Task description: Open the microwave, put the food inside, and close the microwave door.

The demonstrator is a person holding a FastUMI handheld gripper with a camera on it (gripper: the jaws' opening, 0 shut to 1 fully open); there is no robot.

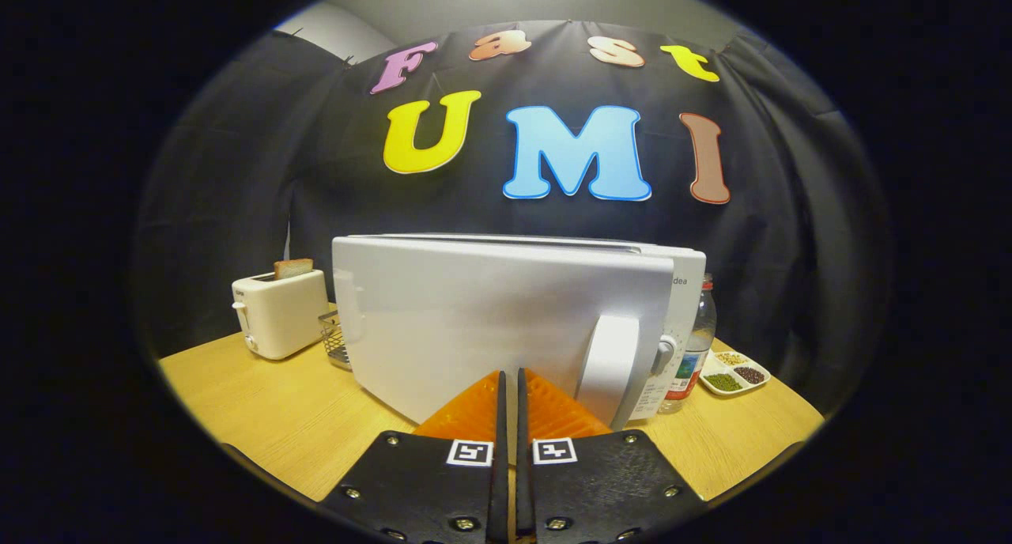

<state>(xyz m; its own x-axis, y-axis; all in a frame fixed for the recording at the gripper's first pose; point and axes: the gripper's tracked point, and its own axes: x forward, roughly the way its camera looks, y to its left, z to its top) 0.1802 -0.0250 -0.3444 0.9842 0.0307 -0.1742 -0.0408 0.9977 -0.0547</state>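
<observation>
A white microwave (672, 291) stands on the wooden table (261, 425), just ahead of my fingers. Its door (474, 323) stands a little ajar, swung slightly out from the body at the handle side. The vertical white handle (609, 362) is just right of my fingertips, and the control panel with a knob (668, 346) lies beyond it. My gripper (510, 372) is shut with nothing between its fingers, and the tips rest at or against the lower part of the door. The inside of the microwave is hidden by the door.
Left of the microwave a white toaster (278, 316) holds a bread slice (292, 268), with a wire basket (336, 340) beside it. To the right stand a plastic bottle (700, 334) and a divided dish of beans (735, 374).
</observation>
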